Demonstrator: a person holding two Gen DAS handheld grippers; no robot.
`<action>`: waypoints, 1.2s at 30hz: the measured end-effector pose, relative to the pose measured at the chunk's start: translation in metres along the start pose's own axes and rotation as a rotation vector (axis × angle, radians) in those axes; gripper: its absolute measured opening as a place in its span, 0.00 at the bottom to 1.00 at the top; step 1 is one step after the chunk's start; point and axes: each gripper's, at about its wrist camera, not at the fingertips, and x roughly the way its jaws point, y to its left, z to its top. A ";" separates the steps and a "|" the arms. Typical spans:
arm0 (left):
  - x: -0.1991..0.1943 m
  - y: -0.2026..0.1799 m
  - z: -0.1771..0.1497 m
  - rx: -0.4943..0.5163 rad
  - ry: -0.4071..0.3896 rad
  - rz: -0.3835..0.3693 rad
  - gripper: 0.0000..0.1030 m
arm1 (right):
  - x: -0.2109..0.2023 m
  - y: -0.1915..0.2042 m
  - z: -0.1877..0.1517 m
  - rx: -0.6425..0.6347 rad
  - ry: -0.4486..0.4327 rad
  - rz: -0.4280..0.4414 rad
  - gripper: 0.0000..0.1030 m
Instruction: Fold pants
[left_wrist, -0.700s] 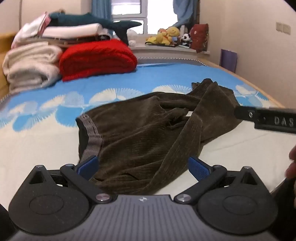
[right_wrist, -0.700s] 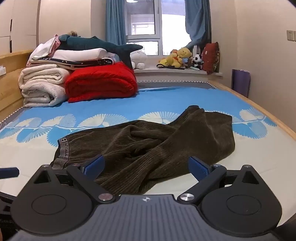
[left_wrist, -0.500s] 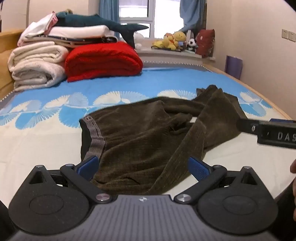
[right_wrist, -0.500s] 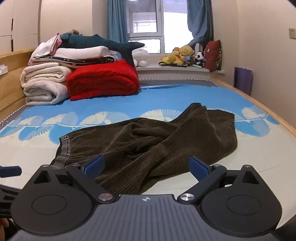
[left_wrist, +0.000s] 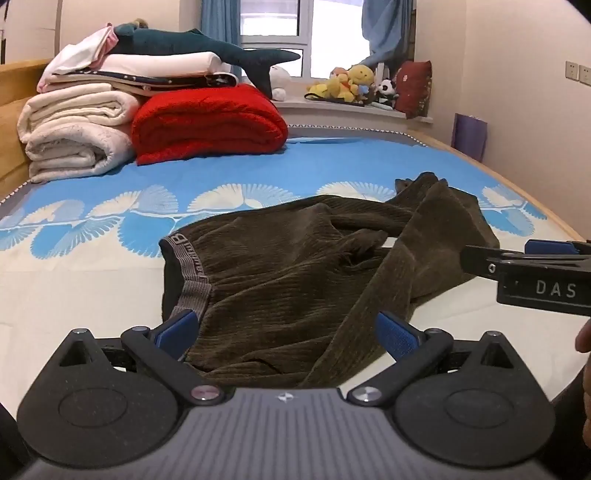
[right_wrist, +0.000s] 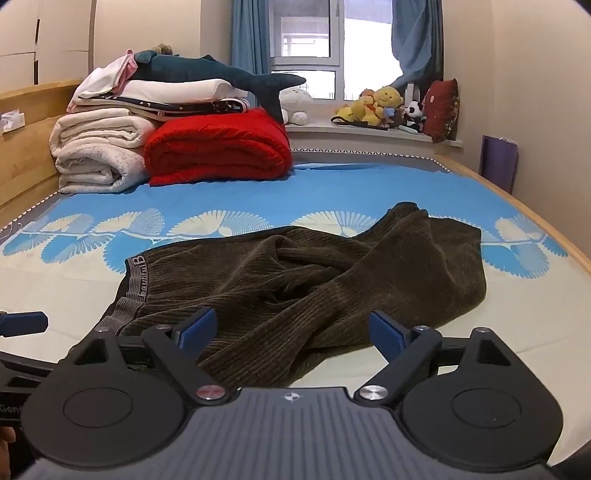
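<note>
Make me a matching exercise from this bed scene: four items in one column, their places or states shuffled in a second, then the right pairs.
Items:
1. pants
2. red blanket
3. plush shark
4. left gripper

Places or states:
A. on top of the white bedding pile
B. open, holding nothing
C. crumpled on the bed, legs crossed
D. folded, beside the white quilts

Pairs: 1-C, 2-D, 3-A, 4-B

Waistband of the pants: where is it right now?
In both views the waistband is at the left end of the pants, lying on the cream part of the bedsheet, just ahead of the left tongs, untouched.
</note>
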 end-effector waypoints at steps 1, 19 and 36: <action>-0.001 0.000 0.000 -0.001 -0.008 0.005 1.00 | -0.001 0.001 0.000 -0.005 -0.004 -0.002 0.86; 0.002 -0.002 -0.001 -0.012 0.013 0.003 1.00 | -0.001 -0.007 -0.005 -0.005 -0.006 -0.048 0.82; 0.001 -0.003 -0.001 -0.013 0.017 0.004 1.00 | 0.005 -0.012 -0.004 0.028 0.038 -0.072 0.82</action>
